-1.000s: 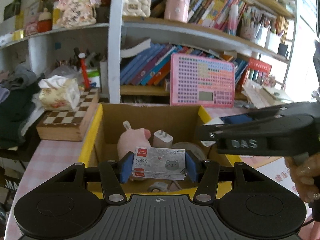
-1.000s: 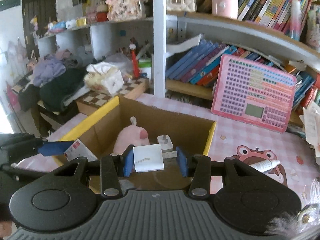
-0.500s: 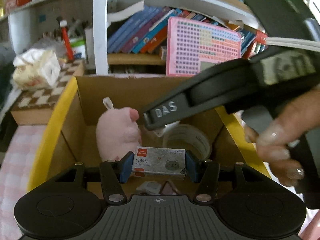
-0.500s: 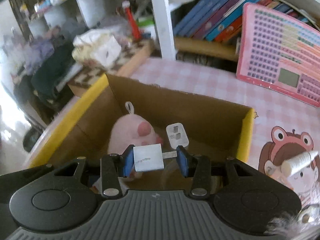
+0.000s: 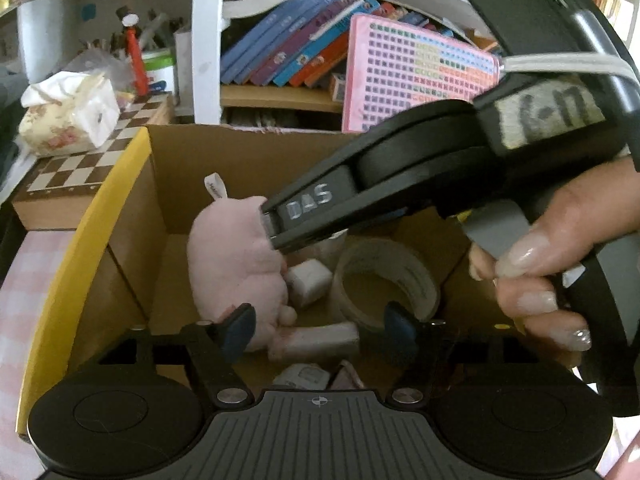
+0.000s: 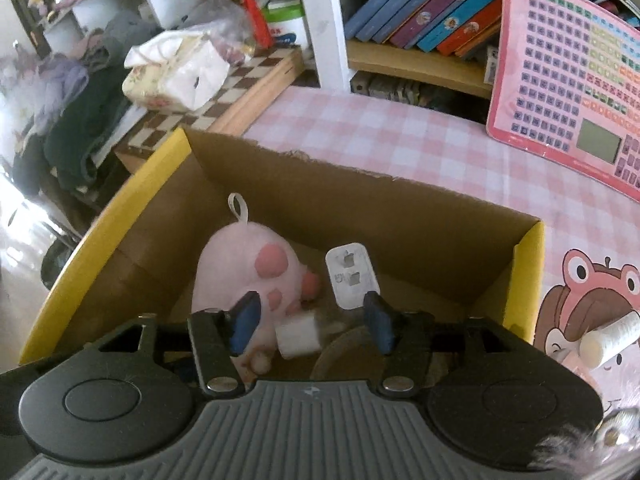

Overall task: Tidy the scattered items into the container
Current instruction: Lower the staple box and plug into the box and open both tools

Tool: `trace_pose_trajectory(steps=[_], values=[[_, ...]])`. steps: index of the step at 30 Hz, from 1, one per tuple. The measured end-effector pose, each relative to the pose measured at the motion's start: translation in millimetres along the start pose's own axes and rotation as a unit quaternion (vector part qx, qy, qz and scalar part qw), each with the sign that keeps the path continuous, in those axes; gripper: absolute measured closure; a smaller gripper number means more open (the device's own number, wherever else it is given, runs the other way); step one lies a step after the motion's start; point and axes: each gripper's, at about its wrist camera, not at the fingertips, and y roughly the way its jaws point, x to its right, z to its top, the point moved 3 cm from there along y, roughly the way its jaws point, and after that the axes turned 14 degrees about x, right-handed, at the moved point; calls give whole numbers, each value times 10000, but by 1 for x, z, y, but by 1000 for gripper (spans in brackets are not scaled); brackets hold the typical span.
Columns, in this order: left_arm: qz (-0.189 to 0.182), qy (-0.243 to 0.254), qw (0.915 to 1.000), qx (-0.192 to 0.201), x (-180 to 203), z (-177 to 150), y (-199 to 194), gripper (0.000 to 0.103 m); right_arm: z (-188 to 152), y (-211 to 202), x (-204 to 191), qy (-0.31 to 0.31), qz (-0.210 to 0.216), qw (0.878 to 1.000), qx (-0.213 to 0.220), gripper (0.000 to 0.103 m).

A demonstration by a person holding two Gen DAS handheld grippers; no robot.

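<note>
Both the left gripper [image 5: 318, 326] and right gripper [image 6: 310, 326] are held with jaws open and empty above the cardboard box [image 6: 400, 208]; a small white block [image 6: 298, 336] is seen between the right jaws

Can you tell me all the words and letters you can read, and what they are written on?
"DAS": on the side of the right gripper, as the left wrist view shows it.
A pale label higher on that gripper: blurred.
Book spines, pink button board, white tub, tag on the pink plush: print too small or blurred.
</note>
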Motion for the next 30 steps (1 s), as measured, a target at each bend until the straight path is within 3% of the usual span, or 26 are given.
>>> trace_pose_trajectory(steps=[7, 16, 26, 30], values=[[-9, -24, 9997, 228, 2, 7, -19, 30, 2, -22, 1, 95, -49, 9996, 276, 48], [-136, 186, 9971, 722, 13, 13, -70, 30, 0, -79, -23, -105, -37, 9954, 949, 48], [43, 312, 9941, 1034, 7, -3, -136, 24, -30, -159, -38, -245, -360, 9851, 1665, 47], [176, 244, 9939, 1062, 0, -14, -161, 24, -54, -189, -44, -334, -568, 9800, 1877, 36]])
